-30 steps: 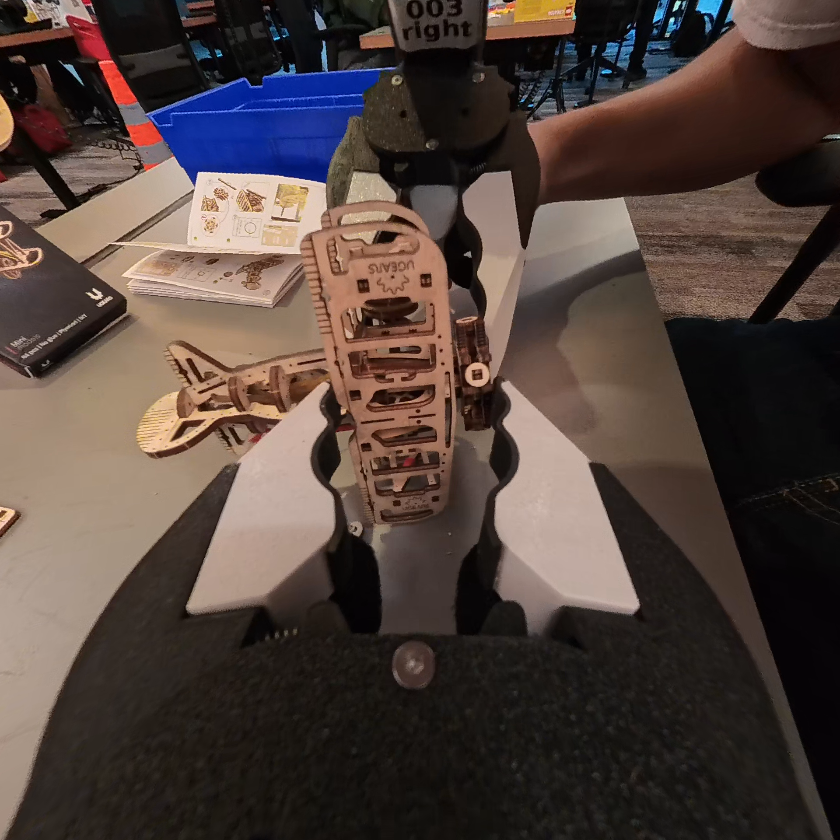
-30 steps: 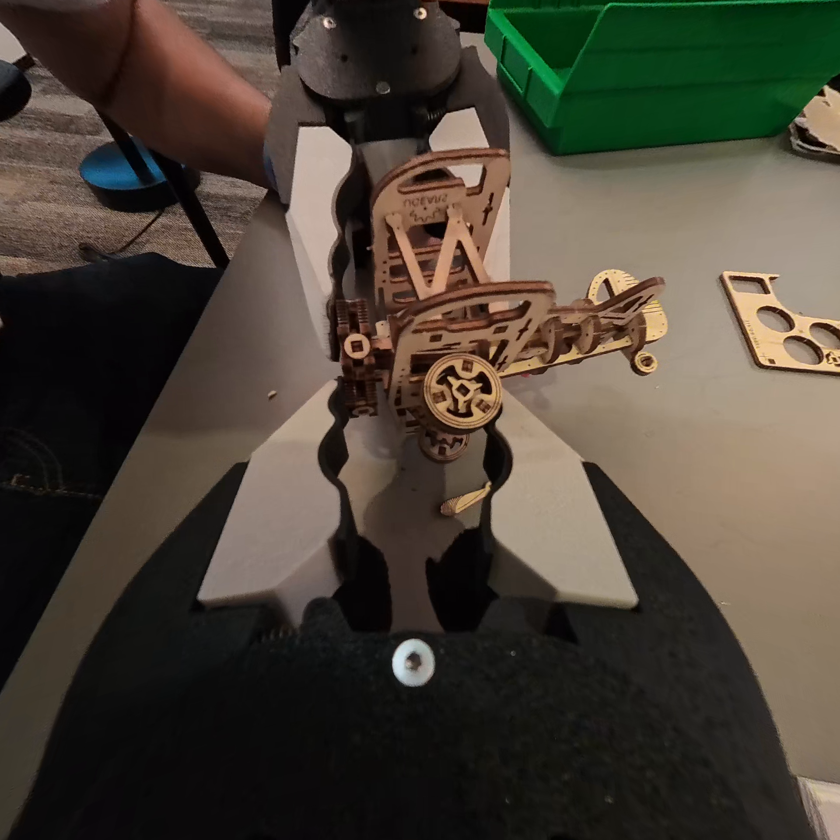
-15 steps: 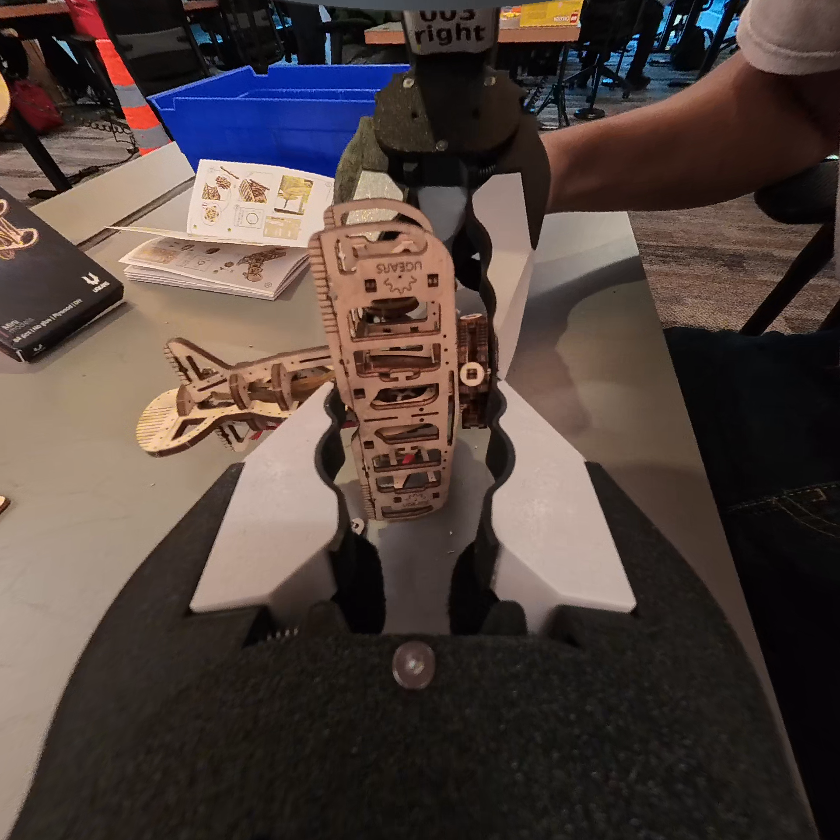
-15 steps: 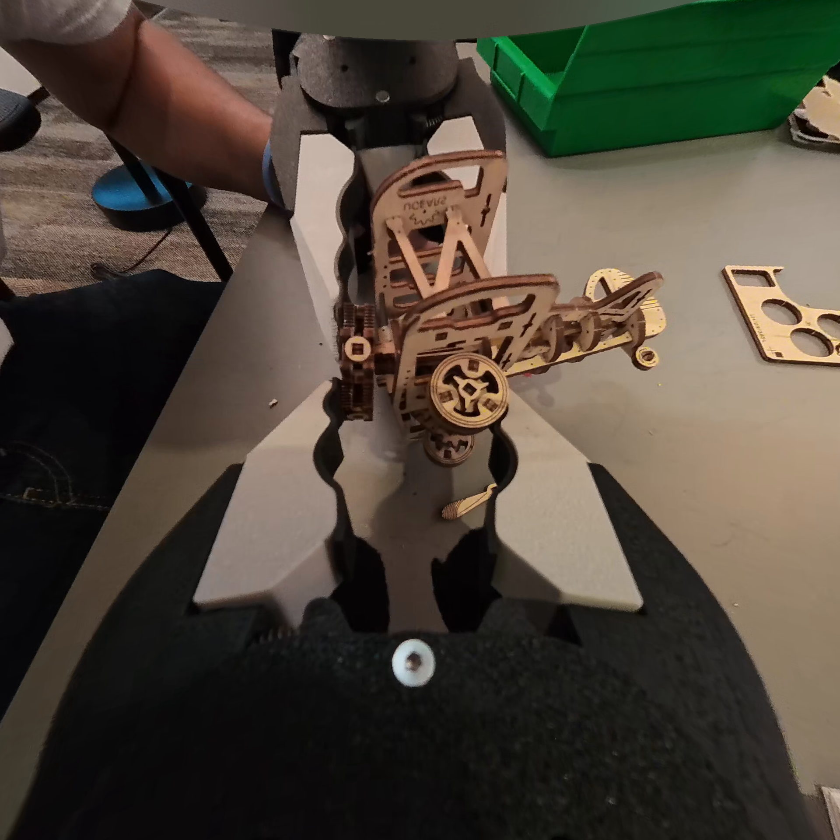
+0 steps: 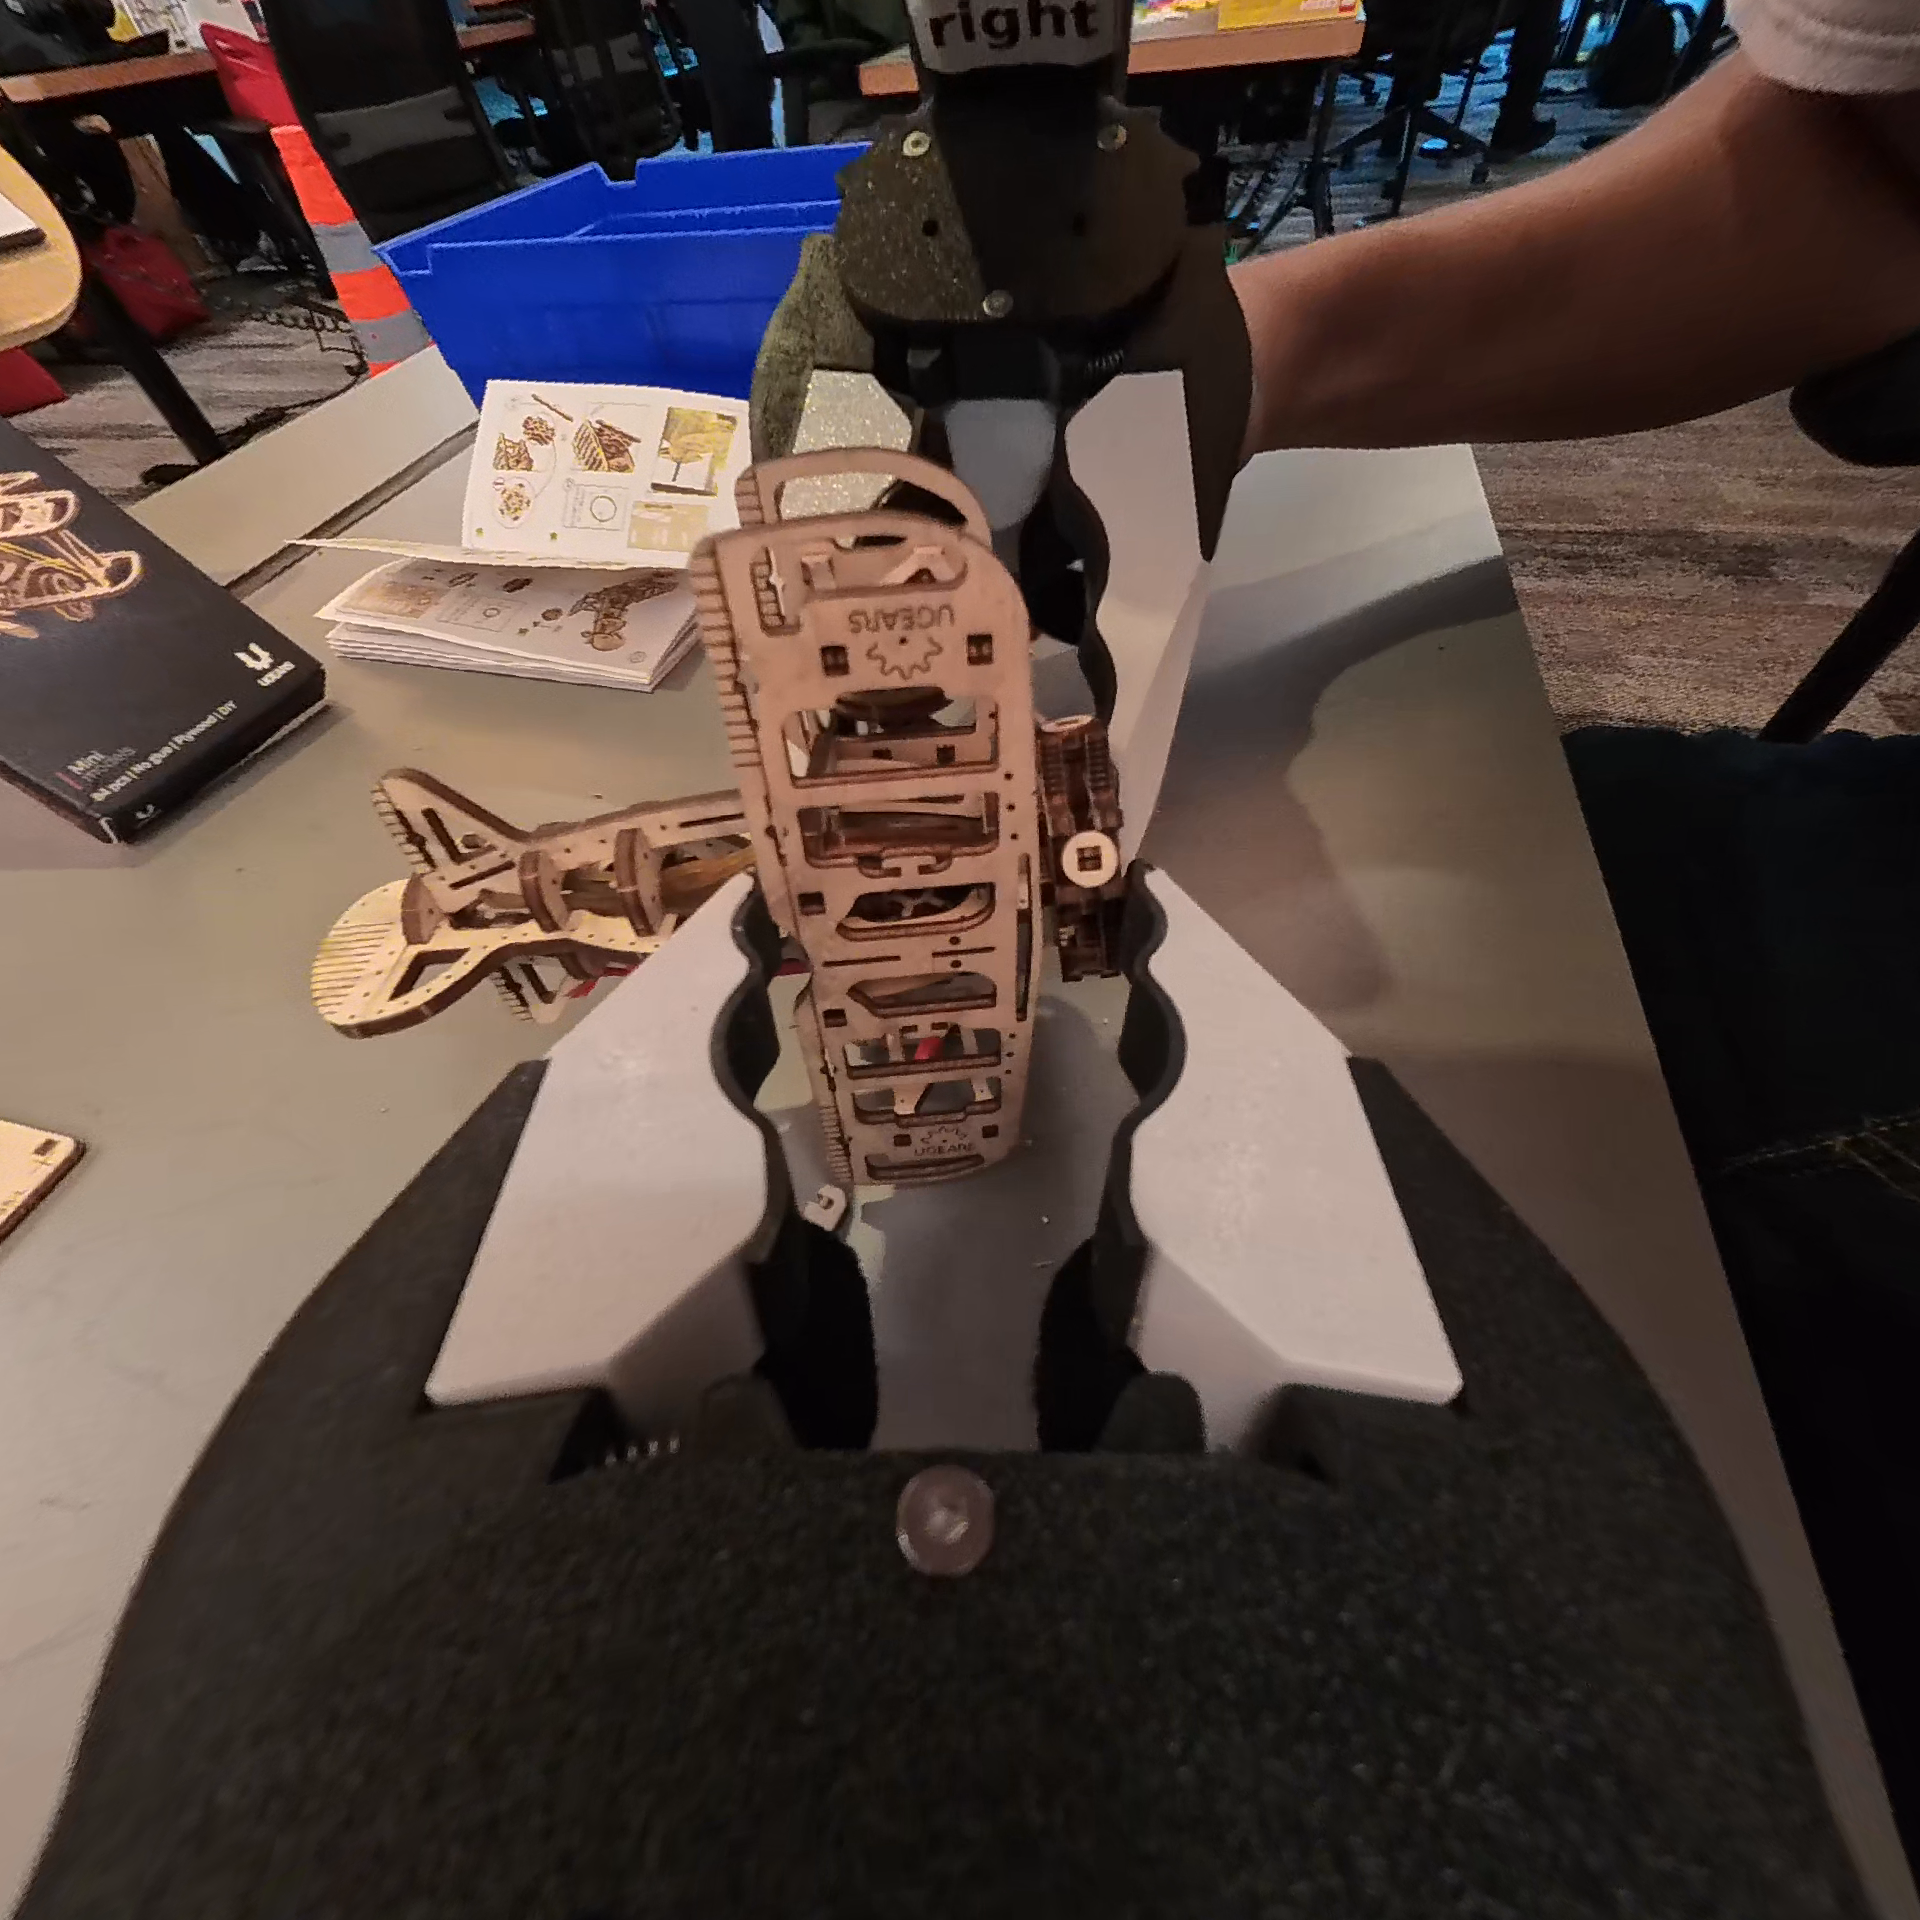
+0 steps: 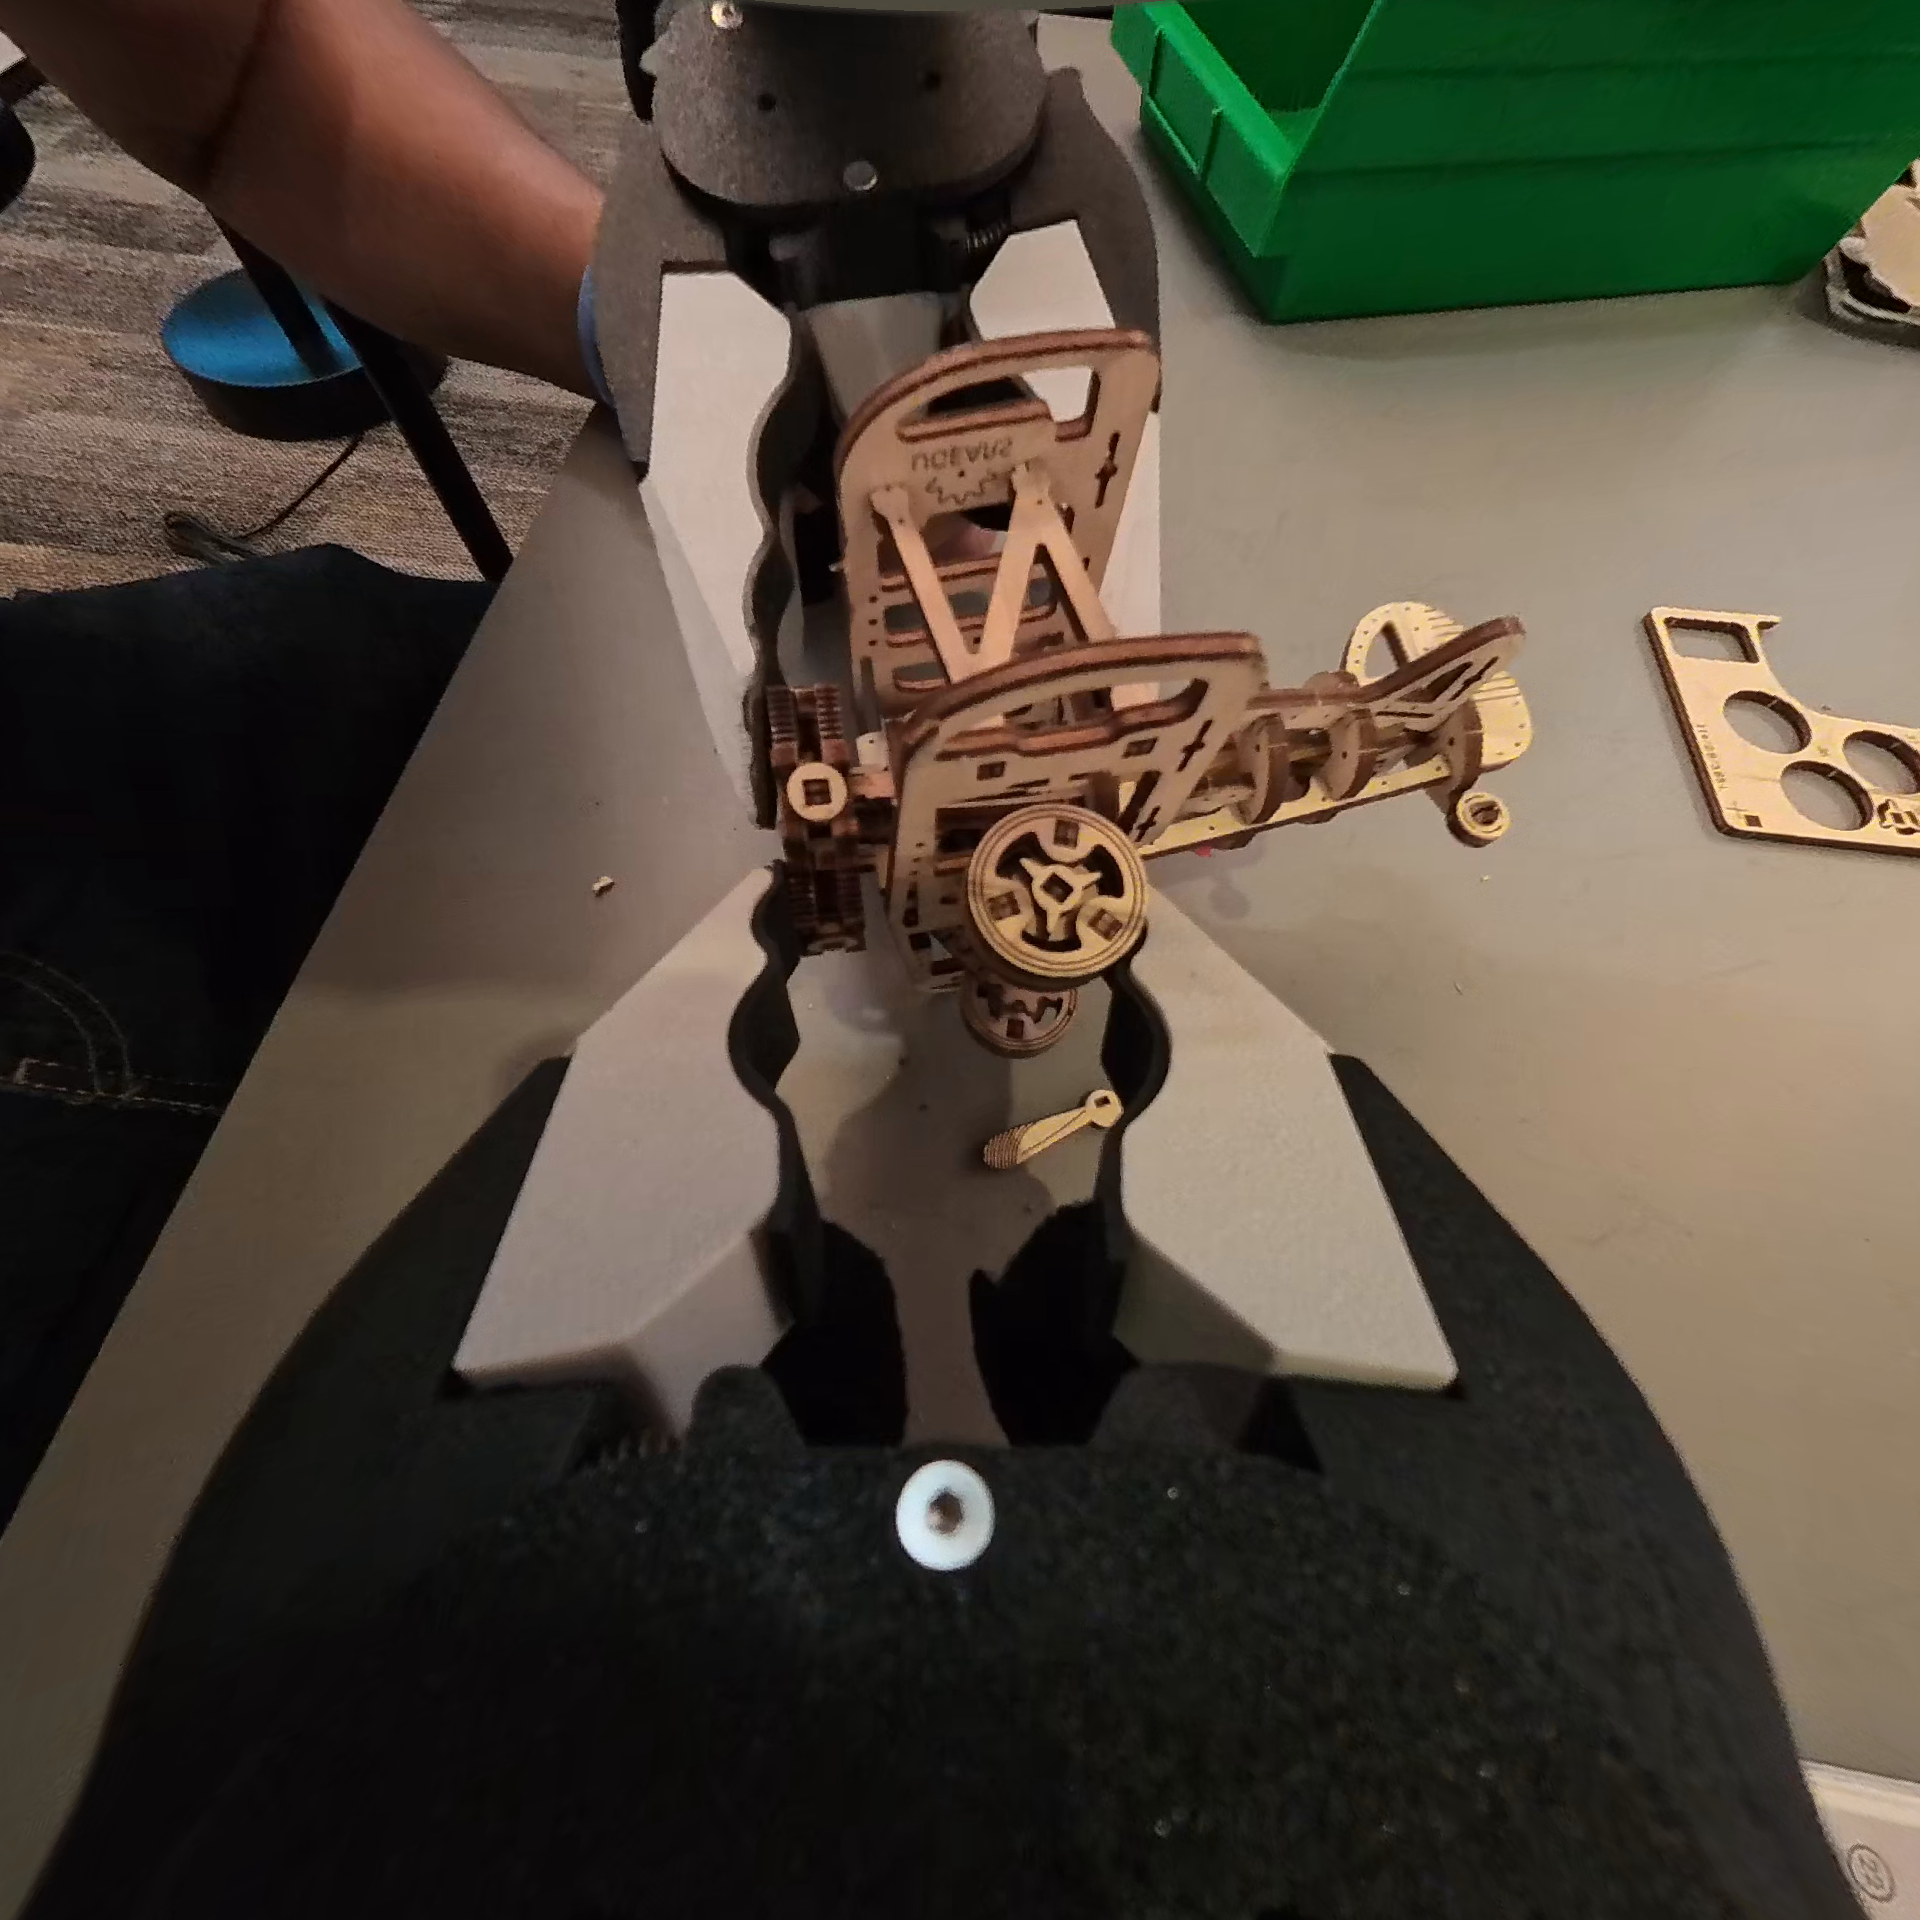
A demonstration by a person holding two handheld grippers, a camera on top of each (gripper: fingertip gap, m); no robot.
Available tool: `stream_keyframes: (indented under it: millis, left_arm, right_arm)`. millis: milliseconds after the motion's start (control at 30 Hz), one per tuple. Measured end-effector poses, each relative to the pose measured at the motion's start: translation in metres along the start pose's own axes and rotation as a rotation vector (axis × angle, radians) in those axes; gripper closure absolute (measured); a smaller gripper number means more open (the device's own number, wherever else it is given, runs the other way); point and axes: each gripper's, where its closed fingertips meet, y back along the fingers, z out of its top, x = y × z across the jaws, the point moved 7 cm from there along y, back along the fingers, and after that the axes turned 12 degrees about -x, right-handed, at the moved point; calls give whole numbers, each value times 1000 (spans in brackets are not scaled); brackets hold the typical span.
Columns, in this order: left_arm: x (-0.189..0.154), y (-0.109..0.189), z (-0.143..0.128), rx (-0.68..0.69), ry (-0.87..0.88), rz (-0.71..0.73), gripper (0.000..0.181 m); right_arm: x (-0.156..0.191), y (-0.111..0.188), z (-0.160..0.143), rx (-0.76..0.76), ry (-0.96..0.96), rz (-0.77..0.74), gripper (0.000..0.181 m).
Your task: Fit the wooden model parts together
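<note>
A wooden biplane model (image 5: 894, 831) is held on its side between my two grippers, which face each other over the grey table (image 5: 260, 1091). Its wings stand upright, its tail (image 5: 416, 935) points left and its engine block (image 5: 1086, 852) points right. My left gripper (image 5: 945, 894) is shut across the fuselage and the engine block. In the right wrist view the model (image 6: 1081, 748) shows its underside. My right gripper (image 6: 945, 914) is shut on it between the engine block (image 6: 821, 831) and a wheel (image 6: 1055, 904). A small loose wooden piece (image 6: 1049, 1132) lies on the table under the right gripper.
A blue bin (image 5: 623, 270), an open instruction booklet (image 5: 582, 582) and a black box (image 5: 104, 665) lie left of the model. A green bin (image 6: 1507, 156) and a wooden sheet with round holes (image 6: 1808, 758) sit farther out. The table edge and a person's legs (image 5: 1766, 1039) are close by.
Both grippers keep their hold on the model. It has barely moved, and the near wheel looks turned a little.
</note>
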Motion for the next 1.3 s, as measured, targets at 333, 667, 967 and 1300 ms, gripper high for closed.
stream_keyframes:
  millis: [333, 667, 967, 1300]
  left_arm:
    - [0, -8, -11, 133, -88, 94, 109]
    - [1, -7, -10, 134, -32, 82, 109]
    - [3, -6, -5, 145, 69, 35, 110]
    - [-3, -6, -2, 188, 20, 89, 118]
  right_arm:
    - [-5, -1, -1, -26, -54, -19, 126]
    - [-6, -1, -1, -26, -41, -3, 127]
    - [-4, -2, -1, -23, -53, -5, 126]
    - [-1, -2, 2, 36, -53, 17, 121]
